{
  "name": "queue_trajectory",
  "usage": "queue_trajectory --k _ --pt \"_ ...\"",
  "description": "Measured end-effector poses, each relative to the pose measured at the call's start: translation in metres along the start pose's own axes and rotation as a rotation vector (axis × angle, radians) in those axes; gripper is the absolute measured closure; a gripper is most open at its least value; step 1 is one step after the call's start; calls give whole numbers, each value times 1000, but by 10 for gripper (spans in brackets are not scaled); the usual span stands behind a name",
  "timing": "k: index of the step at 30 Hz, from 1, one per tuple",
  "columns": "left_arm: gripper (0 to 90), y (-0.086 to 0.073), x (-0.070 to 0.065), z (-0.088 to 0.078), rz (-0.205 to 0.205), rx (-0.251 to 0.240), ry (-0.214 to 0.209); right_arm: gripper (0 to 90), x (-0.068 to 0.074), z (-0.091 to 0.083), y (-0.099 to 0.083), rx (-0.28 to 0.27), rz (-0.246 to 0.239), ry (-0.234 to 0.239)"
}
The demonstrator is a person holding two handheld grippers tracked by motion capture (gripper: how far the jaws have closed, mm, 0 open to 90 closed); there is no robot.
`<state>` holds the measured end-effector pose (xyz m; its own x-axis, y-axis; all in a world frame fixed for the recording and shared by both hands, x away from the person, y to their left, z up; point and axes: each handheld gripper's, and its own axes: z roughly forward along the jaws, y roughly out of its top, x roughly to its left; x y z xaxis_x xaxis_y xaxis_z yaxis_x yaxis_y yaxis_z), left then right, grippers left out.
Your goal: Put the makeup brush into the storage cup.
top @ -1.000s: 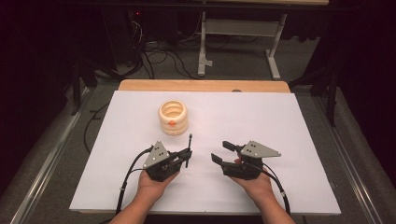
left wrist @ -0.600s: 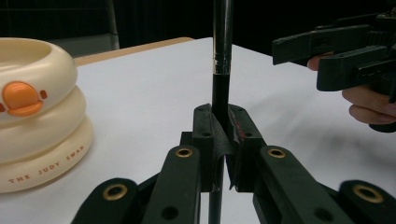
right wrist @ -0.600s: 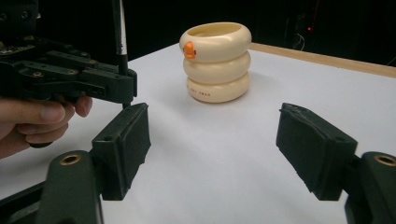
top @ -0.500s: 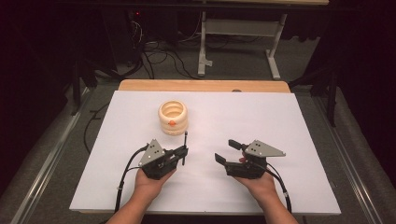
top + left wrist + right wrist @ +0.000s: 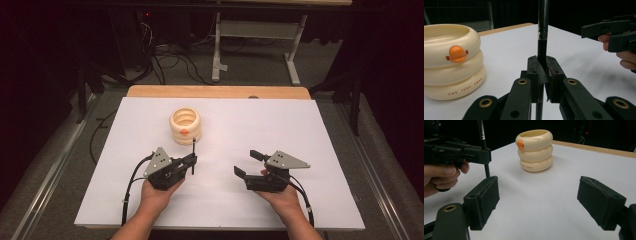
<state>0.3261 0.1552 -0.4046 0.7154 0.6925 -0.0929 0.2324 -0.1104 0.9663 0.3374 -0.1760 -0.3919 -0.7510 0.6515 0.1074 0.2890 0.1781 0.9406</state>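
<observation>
While upright, pen (image 5: 542, 30) in left claw (image 5: 543, 75).

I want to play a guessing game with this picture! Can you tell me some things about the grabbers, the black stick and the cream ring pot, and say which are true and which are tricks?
1. The left gripper is clamped shut on a thin black pen-like rod, holding it upright. True.
2. The right gripper is squeezing the rod too. False: its jaws are wide apart with nothing between them, and they have just been opening.
3. The cream plastic holder shaped like three stacked rings has an orange duck bill on its side. True.
4. The rod is already standing inside the holder. False: it is in the left gripper, in front of the holder.
5. The holder sits on a white table sheet. True.
</observation>
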Motion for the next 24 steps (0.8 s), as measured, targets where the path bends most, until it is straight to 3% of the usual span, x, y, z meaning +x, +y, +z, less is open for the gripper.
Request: queue_trajectory --k 24 --pt "829 6 11 -12 -3 -27 48 88 -6 -5 -5 8 9 -44"
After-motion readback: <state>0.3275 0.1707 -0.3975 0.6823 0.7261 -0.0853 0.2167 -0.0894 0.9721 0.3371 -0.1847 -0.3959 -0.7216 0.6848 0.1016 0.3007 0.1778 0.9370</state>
